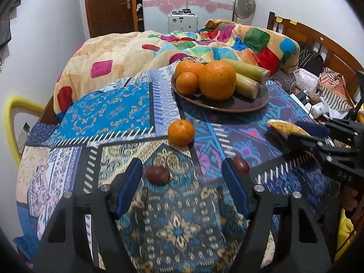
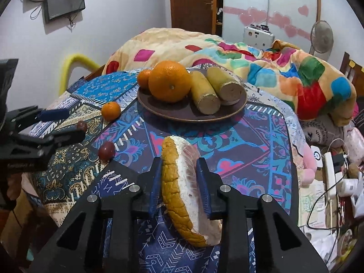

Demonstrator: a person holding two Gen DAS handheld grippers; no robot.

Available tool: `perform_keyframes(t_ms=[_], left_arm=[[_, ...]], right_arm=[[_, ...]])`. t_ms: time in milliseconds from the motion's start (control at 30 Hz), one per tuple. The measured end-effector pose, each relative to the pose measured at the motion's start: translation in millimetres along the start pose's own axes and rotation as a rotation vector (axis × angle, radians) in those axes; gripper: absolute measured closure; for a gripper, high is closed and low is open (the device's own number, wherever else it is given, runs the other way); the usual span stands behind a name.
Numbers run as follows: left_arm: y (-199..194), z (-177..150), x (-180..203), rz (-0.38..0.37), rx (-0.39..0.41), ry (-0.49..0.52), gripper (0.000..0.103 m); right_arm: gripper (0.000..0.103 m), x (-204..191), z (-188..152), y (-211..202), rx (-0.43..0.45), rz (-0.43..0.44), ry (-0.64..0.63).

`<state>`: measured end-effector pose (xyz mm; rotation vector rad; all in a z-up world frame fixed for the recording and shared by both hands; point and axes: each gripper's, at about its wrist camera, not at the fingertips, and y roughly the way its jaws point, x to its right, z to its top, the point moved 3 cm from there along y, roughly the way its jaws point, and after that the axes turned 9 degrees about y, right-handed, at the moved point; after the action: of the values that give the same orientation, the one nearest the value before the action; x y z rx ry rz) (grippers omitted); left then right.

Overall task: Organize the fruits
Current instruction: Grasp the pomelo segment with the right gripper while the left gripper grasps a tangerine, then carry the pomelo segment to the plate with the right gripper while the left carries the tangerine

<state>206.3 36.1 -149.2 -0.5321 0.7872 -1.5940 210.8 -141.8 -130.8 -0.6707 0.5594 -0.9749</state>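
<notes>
Orange tangerine (image 1: 181, 132) on blue patterned cloth (image 1: 127, 104)

right gripper (image 2: 179, 170) | clamps pomelo wedge (image 2: 182, 188) | plate (image 2: 191, 113) beyond

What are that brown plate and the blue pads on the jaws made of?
Plate: probably glazed ceramic, though plastic is possible; smooth dark brown with a soft sheen. Blue pads: look like matte rubber or foam, dull and without glare, mounted on hard black plastic.

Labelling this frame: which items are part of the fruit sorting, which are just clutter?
Job:
- brown plate with large orange and two cut stalk pieces
- loose mandarin
- two dark red fruits
- pomelo wedge, clamped in right gripper
- left gripper, open

Clutter:
- quilt
- fan
- power strip
</notes>
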Motion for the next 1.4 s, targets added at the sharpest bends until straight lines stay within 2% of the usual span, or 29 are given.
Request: perform_keyframes(t_ms=[100,133,233,300,667,767,867,967,1133,1400], left_arm=[[11.6,5.1,-3.9,0.001,-0.012,0.004,0.044],[14.2,6.1,-4.8,0.0,-0.017,0.004,0.047],[24.6,8.7,-7.1,0.0,-0.029,0.007,0.048],[28.9,10.8,-7.9,-0.002,-0.032,0.013,0.048],[51.2,29.5,-10.1,-0.026,-0.067,0.037,0.049],[57.9,29.7,-8.9,-0.029,-0.086,0.048,0.057],[63.2,30.0,-9.4,-0.041,-0.1,0.043,0.061],[63.6,31.7,-10.6,-0.054,-0.095,0.032,0.069],[61.9,32.7,-9.5,-0.057,-0.087,0.037,0.07],[43.1,46.3,-8.2,-0.046,-0.025,0.043,0.07]], right_arm=[[0.074,-1.7,-0.1,1.8,-0.001,-0.007,-0.021],[0.07,-1.1,-0.7,3.2,-0.004,-0.006,-0.022],[0.059,3.6,-3.8,14.8,-0.041,-0.001,-0.007],[0.055,7.2,-6.1,21.9,-0.057,-0.008,-0.001],[0.059,10.0,-3.8,20.8,-0.048,0.002,0.02],[0.059,13.0,-1.8,19.1,-0.039,0.003,0.03],[0.059,15.2,0.8,15.9,-0.026,0.0,0.036],[0.059,16.6,4.7,11.3,-0.007,-0.01,0.034],[0.059,19.0,13.9,0.7,0.025,-0.016,0.039],[0.059,19.8,38.9,-11.4,0.083,-0.029,0.032]])
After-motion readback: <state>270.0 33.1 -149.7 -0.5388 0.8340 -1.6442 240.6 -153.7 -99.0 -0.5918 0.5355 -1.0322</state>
